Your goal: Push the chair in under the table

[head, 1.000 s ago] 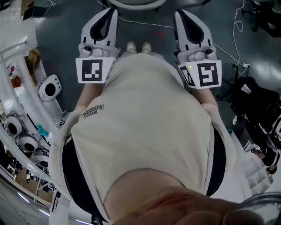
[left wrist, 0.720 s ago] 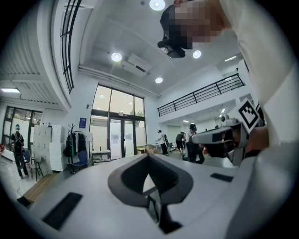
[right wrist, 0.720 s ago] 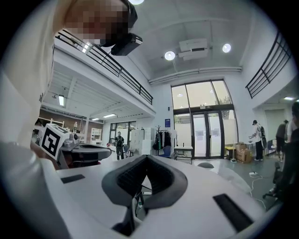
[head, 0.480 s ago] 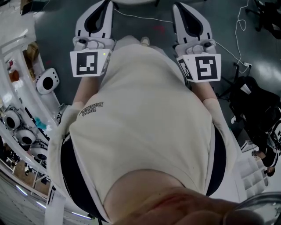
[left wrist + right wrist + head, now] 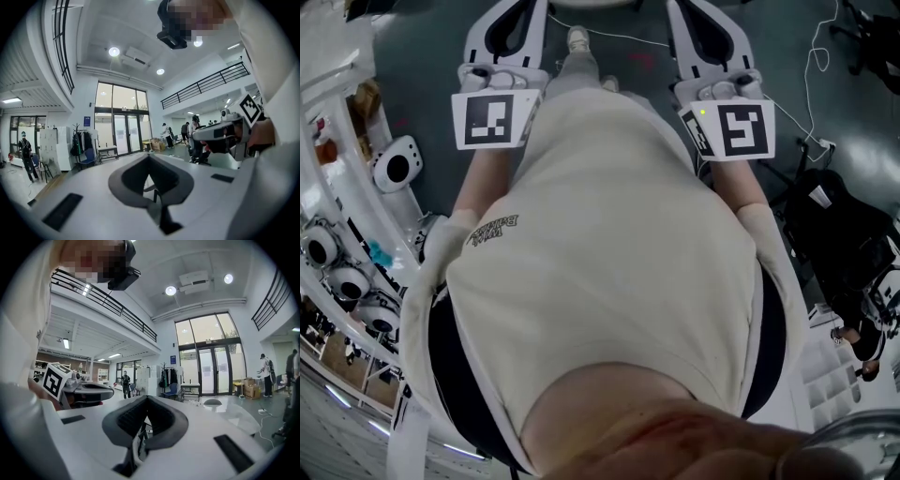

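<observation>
- Ahead of the torso (image 5: 609, 281), in the head view, the left gripper (image 5: 508, 37) and right gripper (image 5: 708, 37) point away from it side by side over the floor (image 5: 431, 75). Each has its marker cube (image 5: 495, 119) at the end nearest the torso.
- Between them, just past the torso, is a shoe (image 5: 577, 37). Beyond it a white rim (image 5: 591, 4) cuts the top edge — chair or table, I cannot tell.
- To the right of the torso lies a black bundle (image 5: 834, 234).
- Left gripper view: the left gripper (image 5: 149, 159) has its jaws closed, tips together and nothing between them. Thin dark legs (image 5: 151, 187) show through the gap behind the tips — too little to call them the chair. The right gripper (image 5: 225, 133) is level alongside, against the torso (image 5: 276, 93).
- Right gripper view: the right gripper (image 5: 146, 399) is likewise closed and empty. The left gripper (image 5: 79, 390) is beside the torso (image 5: 23, 357), and a round white table (image 5: 234, 408) stands farther off.
</observation>
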Motion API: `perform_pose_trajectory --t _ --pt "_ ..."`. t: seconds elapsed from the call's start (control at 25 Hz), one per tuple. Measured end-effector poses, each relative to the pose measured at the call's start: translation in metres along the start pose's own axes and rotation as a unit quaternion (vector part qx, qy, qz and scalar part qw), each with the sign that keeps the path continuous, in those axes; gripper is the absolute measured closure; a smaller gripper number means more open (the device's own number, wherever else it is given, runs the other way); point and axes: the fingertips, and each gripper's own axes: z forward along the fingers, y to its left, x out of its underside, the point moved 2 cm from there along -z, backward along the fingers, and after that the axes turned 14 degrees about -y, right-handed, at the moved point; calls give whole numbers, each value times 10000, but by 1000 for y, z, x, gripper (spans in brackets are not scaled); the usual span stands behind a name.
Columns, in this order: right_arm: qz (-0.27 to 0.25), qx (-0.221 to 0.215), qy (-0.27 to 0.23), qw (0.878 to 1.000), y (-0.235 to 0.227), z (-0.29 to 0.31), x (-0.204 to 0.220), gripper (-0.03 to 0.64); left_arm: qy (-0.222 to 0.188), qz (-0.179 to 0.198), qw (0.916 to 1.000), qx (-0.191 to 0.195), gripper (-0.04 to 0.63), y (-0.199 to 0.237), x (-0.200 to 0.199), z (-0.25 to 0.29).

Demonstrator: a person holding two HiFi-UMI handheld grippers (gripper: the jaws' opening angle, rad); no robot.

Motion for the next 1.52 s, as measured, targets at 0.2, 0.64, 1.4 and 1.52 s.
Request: perform_pose_trajectory --t 0.2,0.64,1.4,1.52 --pt "18 -92 135 9999 -5 18 10 607 75 -106 9999 -47 586 14 10 11" --pt "125 -209 354 9991 -11 74 35 607 196 -1237 9908 -521 586 83 45 35" --pt "31 89 722 9973 -16 196 64 607 302 -1275 9911 250 586 168 77 97" --pt "27 150 736 9972 -19 204 63 607 340 -1282 9905 374 586 175 79 105"
